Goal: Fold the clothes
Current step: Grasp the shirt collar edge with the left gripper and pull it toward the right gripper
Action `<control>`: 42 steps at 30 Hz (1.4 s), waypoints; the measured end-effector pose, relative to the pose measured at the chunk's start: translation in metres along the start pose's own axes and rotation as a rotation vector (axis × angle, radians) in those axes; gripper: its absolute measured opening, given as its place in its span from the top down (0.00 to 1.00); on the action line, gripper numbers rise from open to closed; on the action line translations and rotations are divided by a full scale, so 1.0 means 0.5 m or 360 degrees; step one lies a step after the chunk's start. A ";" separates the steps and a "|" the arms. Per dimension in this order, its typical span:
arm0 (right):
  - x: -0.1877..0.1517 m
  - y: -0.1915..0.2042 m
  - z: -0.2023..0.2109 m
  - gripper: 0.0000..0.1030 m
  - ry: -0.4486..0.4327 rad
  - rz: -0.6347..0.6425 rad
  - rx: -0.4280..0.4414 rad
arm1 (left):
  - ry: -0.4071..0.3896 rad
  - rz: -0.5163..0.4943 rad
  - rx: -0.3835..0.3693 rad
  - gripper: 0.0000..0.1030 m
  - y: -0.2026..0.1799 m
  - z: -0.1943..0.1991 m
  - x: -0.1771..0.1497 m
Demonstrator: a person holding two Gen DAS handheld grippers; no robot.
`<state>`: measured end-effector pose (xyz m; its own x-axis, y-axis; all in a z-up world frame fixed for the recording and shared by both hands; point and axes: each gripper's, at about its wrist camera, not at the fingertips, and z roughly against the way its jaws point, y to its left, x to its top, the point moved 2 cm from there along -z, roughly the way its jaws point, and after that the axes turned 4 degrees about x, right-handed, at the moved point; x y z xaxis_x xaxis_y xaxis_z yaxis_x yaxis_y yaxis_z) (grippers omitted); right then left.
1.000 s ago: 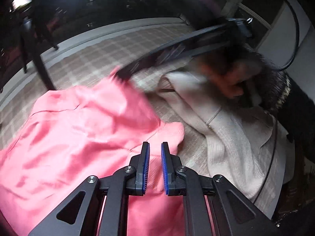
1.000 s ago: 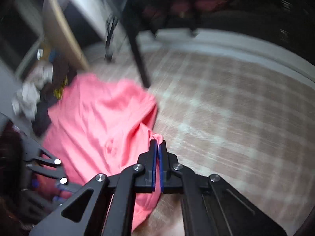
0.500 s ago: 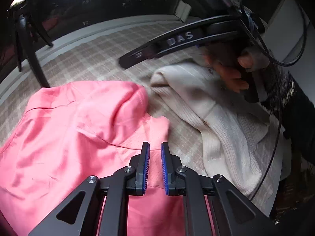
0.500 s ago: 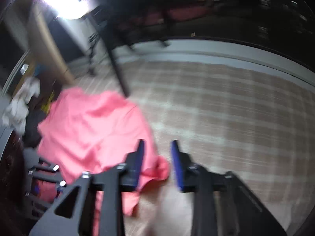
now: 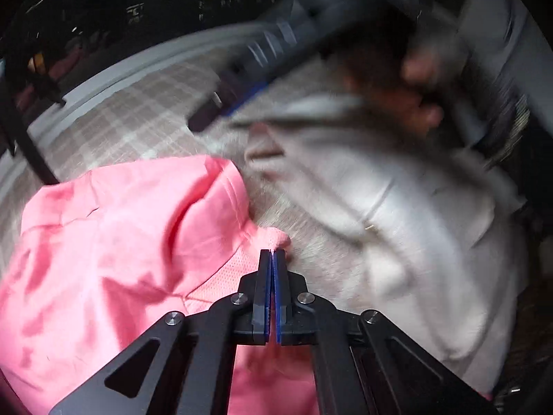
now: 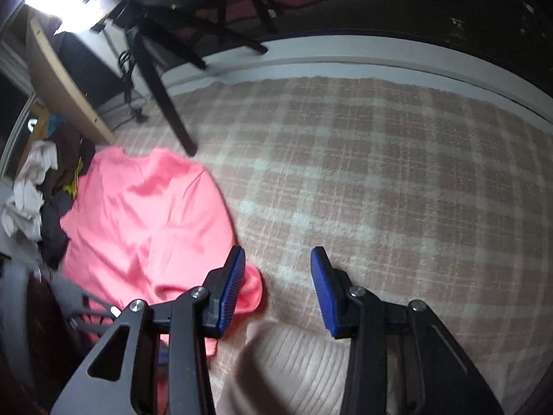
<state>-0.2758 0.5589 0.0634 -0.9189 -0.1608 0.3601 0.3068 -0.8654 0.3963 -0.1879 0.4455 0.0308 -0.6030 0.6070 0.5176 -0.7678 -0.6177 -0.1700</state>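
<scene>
— Pink cloth first: where does the pink garment [image 5: 114, 242] lie?

— Rumpled on the checked rug [image 6: 380, 173], one layer lapped over another. Its near corner [image 5: 274, 242] is pinched between the jaws of my left gripper [image 5: 273, 259], pressed tight together on the fabric. Half a second ago those jaws stood a little apart above the cloth, gripping nothing.

— And your right side?

— The reverse. A second ago my right gripper [image 6: 276, 276] was clamped on the pink edge; half a second ago it had let go. Now its jaws are spread wide with only rug between them, and the pink edge [image 6: 250, 287] lies slack just beside the left jaw.

— So the hold has swapped hands?

— Yes. I judge the flap the right side carried is laid down, and the left now owns the corner for the next fold or tug.

— What about the cream knit [image 5: 397, 214]?

— It sits bunched to the right of the pink one, smeared by motion blur. My right hand [image 5: 408, 103] is above it, moving fast. Whether that piece is folded, I can't tell.
</scene>
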 end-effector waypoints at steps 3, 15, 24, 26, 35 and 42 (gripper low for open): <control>0.000 0.016 -0.021 0.62 0.0044 0.0069 0.0029 | -0.0091 0.0071 0.0029 0.99 0.022 0.061 -0.008; -0.020 0.035 -0.009 0.62 0.0073 0.0157 0.0257 | -0.0169 0.0406 0.0126 0.99 0.139 0.131 -0.057; -0.043 0.086 -0.023 0.62 0.0142 0.0516 0.0166 | -0.0166 0.0395 0.0134 0.99 0.129 0.148 -0.075; -0.042 0.086 -0.025 0.62 0.0153 0.0561 0.0168 | -0.0165 0.0396 0.0137 0.99 0.130 0.151 -0.076; -0.019 0.106 -0.065 0.97 0.0156 0.0615 0.0230 | -0.0153 0.0365 0.0157 0.99 0.122 0.160 -0.077; 0.024 0.078 0.015 0.97 -0.0099 0.0436 0.0185 | -0.0152 0.0237 -0.0039 0.99 0.042 0.112 -0.037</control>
<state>-0.2730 0.5268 0.0892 -0.7821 -0.3482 0.5167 0.5707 -0.7331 0.3698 -0.1809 0.3932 0.0644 -0.6880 0.4588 0.5623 -0.6774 -0.6840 -0.2707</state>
